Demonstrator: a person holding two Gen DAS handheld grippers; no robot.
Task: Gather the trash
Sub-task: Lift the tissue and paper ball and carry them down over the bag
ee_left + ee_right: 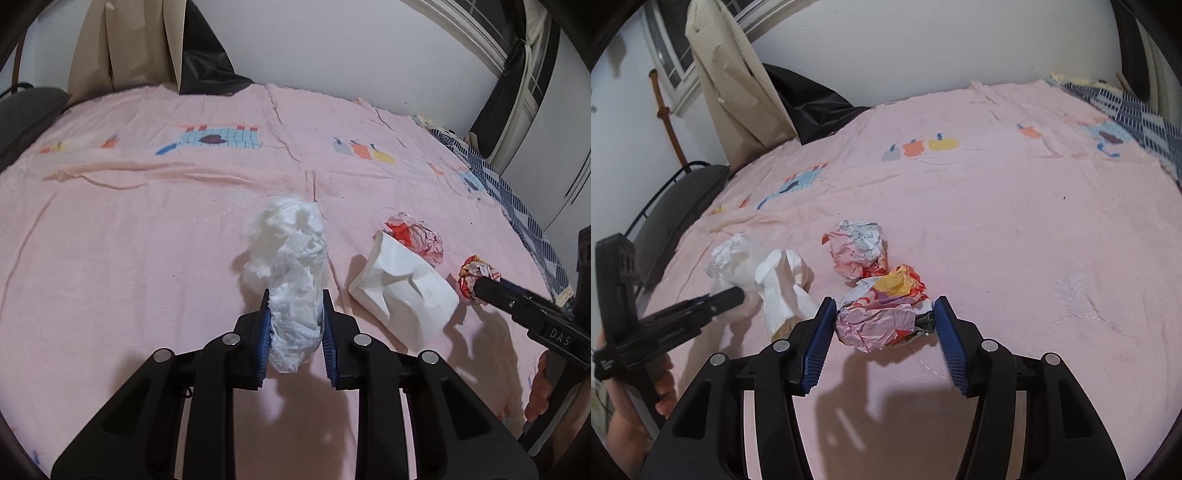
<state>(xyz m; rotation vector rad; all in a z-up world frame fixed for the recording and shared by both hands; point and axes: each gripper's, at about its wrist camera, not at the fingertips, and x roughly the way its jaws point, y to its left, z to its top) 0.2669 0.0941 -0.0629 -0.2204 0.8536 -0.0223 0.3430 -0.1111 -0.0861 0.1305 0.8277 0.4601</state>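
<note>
- The left gripper (pixel 295 325) has its blue pads pressed against both sides of a white wad of tissue (pixel 291 273), grasping its near end; the far end of the wad trails forward over the pink bedspread (pixel 147 240).
- Just to the right of that wad lies a crumpled white paper cup (pixel 402 288), on its side, mouth toward the far left.
- Behind the cup sits a ball of crumpled pink and red paper (pixel 417 236), close to the cup, perhaps touching it.
- The right gripper (pixel 884 325) straddles a second ball of colourful crumpled paper (pixel 882 314). Its left pad touches the ball; the right pad looks just clear of it, so the jaws appear parted and not yet clenched.
- From the right wrist view, the pink and red ball (pixel 858 249) lies just beyond the straddled one, and the white cup (pixel 786 284) lies to its left, crowding the left finger.
- The tissue wad (pixel 731 258) shows further left, with the left gripper's black finger across it.
- At the head of the bed a tall beige paper bag (pixel 735 85) leans by the wall, a black plastic bag (pixel 809 107) slumped beside it.
- A blue-and-white patterned cloth (pixel 1145 122) edges the far right of the bed; a dark grey cushion (pixel 676 206) lies off the left side.
</note>
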